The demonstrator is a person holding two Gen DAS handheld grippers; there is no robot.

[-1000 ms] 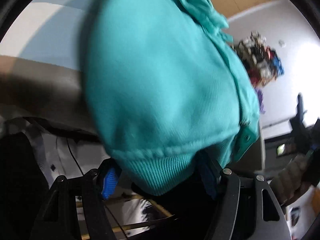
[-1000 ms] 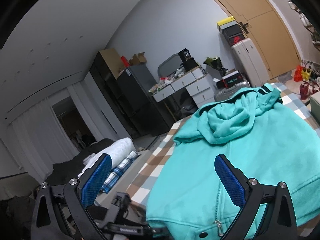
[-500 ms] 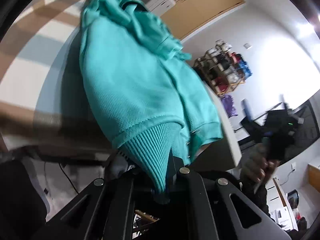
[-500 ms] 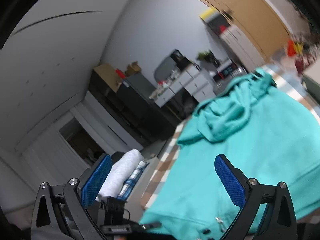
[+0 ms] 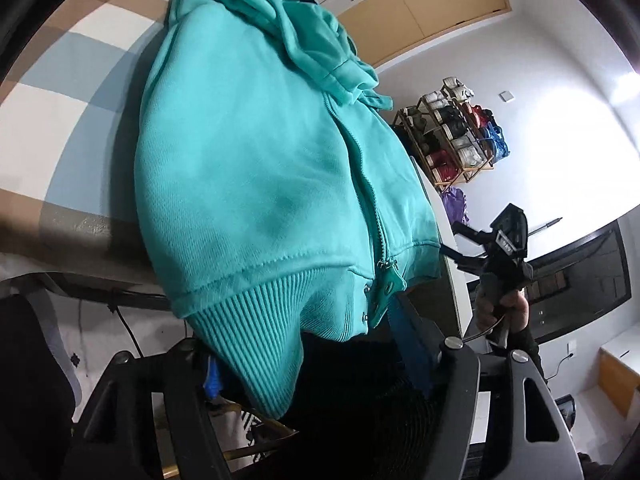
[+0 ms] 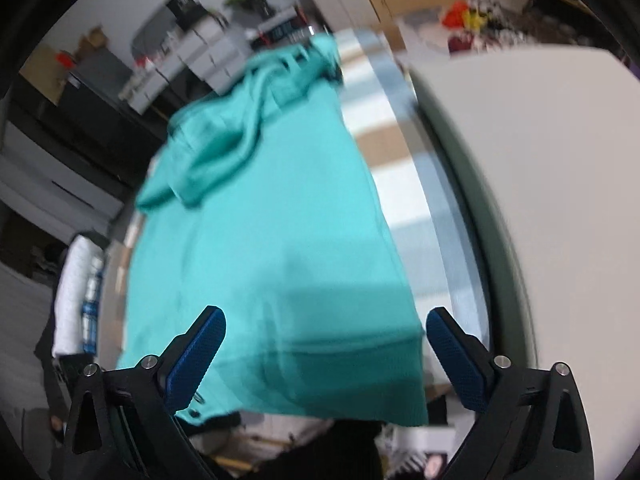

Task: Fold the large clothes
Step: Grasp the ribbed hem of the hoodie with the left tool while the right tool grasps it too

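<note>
A teal zip-up hoodie (image 5: pixel 248 168) lies on a bed with a checked cover (image 5: pixel 52 92), hood at the far end and ribbed hem hanging over the near edge. My left gripper (image 5: pixel 312 364) is open at the hem; the ribbed band (image 5: pixel 256 336) droops between its jaws and hides most of the left blue pad. In the right wrist view the hoodie (image 6: pixel 264 248) lies below my right gripper (image 6: pixel 320 356), which is open wide and empty just above the hem. My right gripper also shows in the left wrist view (image 5: pixel 500 264), held in a hand beyond the bed's corner.
A pale grey surface (image 6: pixel 540 184) lies to the right of the bed. A shoe rack (image 5: pixel 456 136) stands by the wall. Drawers and a dark cabinet (image 6: pixel 100 80) stand beyond the bed's far end. A white rolled bundle (image 6: pixel 76 292) lies at the left.
My left gripper has opened and let go of the hem it was shut on half a second ago. My right gripper has tilted down over the hoodie's hem, still open.
</note>
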